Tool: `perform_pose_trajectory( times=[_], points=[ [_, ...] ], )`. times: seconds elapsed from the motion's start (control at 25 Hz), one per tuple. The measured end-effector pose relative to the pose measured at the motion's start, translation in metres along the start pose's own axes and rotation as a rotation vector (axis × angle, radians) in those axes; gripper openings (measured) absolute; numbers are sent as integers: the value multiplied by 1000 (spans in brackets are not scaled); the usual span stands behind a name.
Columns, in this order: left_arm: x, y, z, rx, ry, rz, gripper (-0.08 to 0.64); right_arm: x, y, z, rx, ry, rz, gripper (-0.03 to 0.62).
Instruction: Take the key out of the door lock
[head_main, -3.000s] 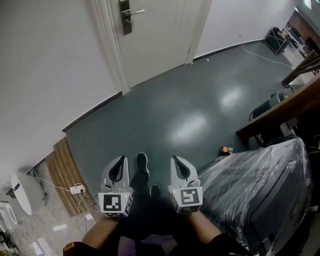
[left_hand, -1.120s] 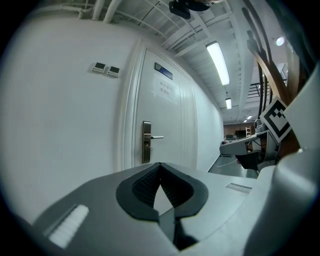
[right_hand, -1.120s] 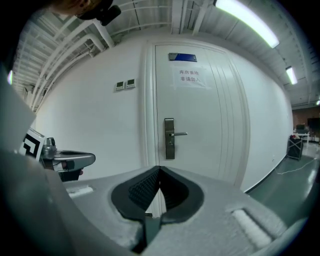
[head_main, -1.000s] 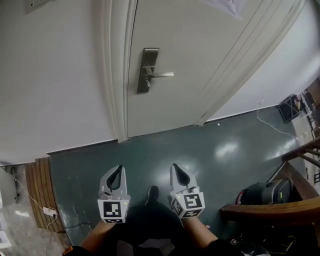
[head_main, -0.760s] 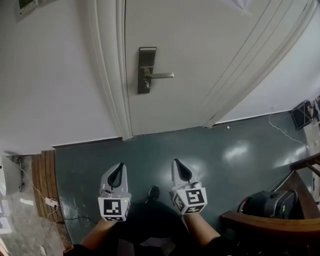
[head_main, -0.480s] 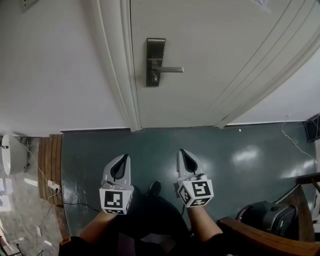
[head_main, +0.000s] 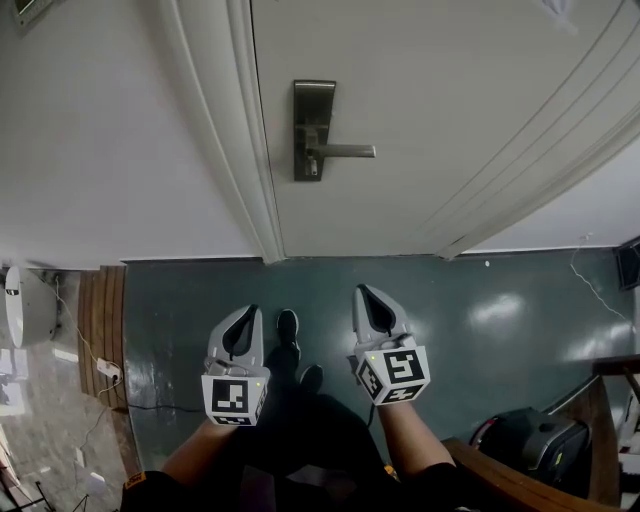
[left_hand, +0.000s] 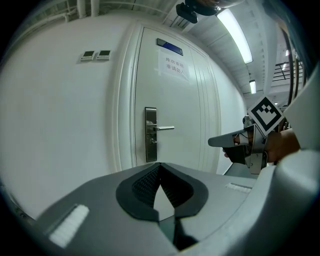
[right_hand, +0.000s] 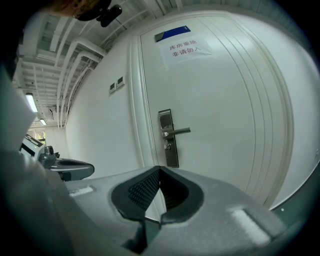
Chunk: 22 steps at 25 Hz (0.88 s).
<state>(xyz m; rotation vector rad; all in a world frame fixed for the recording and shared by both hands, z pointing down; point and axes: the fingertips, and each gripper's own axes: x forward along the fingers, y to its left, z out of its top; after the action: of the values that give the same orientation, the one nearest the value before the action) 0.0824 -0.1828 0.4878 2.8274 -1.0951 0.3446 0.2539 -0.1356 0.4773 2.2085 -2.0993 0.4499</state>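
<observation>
A white door (head_main: 430, 110) stands closed in its white frame (head_main: 252, 140), with plain white wall (head_main: 110, 130) to the left of it and dark green floor (head_main: 440, 310) below. High on the door, the right gripper view shows a sheet of paper (right_hand: 186, 49) with print and a small blue sign (right_hand: 172, 33) above it. At the left edge of the head view, a strip of wooden slats (head_main: 105, 330) lies on the floor by the wall, and a black bag (head_main: 520, 440) sits at the lower right.

The person stands facing the door, well back from it, one shoe (head_main: 287, 326) showing between the two arms. The left tool (head_main: 251, 312) and the right tool (head_main: 362, 292) are held side by side over the floor, both pointing at the door and both well apart from it. Each gripper view shows its own jaws clenched tip to tip with nothing between them, on the left as on the right.

A tall metal lock plate (head_main: 312, 130) is fixed near the door's left edge. Its lever (head_main: 348, 151) sticks out level to the right. The key (head_main: 313, 168) sits in the lock on the plate just below the lever, too small to make out in detail, and neither tool touches it.
</observation>
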Motion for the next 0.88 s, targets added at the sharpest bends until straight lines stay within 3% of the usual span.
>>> perform_pose_trajectory(
  times=[0.2, 0.36, 0.52, 0.88],
  points=[
    [55, 15, 15, -5, -27, -17, 17, 50, -11, 8, 59, 50, 56, -8],
    [100, 39, 27, -14, -33, -24, 17, 101, -17, 17, 203, 75, 138, -3],
    [136, 67, 34, -22, -40, -14, 17, 148, -22, 27, 319, 82, 180, 48],
    [191, 109, 35, -18, -18, -49, 52, 229, -31, 32, 744, 81, 279, 97]
  ],
)
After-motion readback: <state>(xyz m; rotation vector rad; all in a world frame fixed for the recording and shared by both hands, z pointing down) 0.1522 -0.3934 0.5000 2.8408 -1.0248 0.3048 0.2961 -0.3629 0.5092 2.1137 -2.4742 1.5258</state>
